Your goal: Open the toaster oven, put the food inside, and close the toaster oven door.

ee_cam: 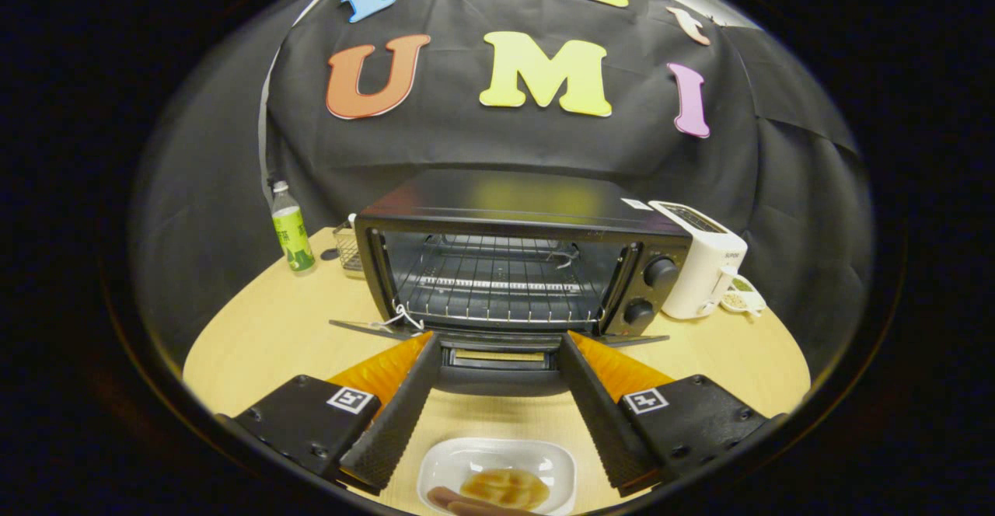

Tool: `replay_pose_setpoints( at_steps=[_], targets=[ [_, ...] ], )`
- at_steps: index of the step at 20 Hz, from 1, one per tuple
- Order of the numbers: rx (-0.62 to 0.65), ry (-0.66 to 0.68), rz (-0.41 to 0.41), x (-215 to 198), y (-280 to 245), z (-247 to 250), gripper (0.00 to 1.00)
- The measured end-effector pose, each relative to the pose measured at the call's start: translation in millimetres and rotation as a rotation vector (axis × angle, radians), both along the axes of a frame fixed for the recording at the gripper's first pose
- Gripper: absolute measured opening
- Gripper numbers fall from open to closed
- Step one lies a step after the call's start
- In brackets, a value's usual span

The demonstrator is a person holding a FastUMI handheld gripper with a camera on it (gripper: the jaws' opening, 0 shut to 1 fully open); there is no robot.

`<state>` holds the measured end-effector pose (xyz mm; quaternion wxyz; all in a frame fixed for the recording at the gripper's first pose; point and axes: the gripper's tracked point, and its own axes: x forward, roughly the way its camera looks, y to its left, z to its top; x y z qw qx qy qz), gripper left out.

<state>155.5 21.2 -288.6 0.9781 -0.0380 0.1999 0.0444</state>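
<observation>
Ahead, wooden table [256,337], open toaster oven [513,267], gripper [497,341] spread wide

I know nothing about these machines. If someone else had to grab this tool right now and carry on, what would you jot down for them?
Gripper: jaws open, holding nothing, tips at the front edge of the lowered toaster oven door.
Toaster oven: on the wooden table, door fully down, wire rack bare.
Food: lying in the white dish on the table between the jaws, nearer than the door.
Done: door opened.
Left: pick up the food, set it on the rack, swing the door shut.
</observation>
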Motion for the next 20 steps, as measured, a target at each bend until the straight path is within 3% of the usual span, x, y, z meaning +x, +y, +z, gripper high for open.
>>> replay_pose_setpoints(
  at_steps=[7,14,17,20],
  targets=[
    [-0.019,0.021,0.000,-14.8,-0.7,-22.2,1.00],
    [-0.030,0.130,0.000,-28.9,-1.9,-58.0,1.00],
    [0.006,0.240,-0.011,-33.3,-3.7,-86.6,1.00],
    [-0.020,0.236,-0.008,-31.4,-3.8,-85.5,1.00]
  ],
)
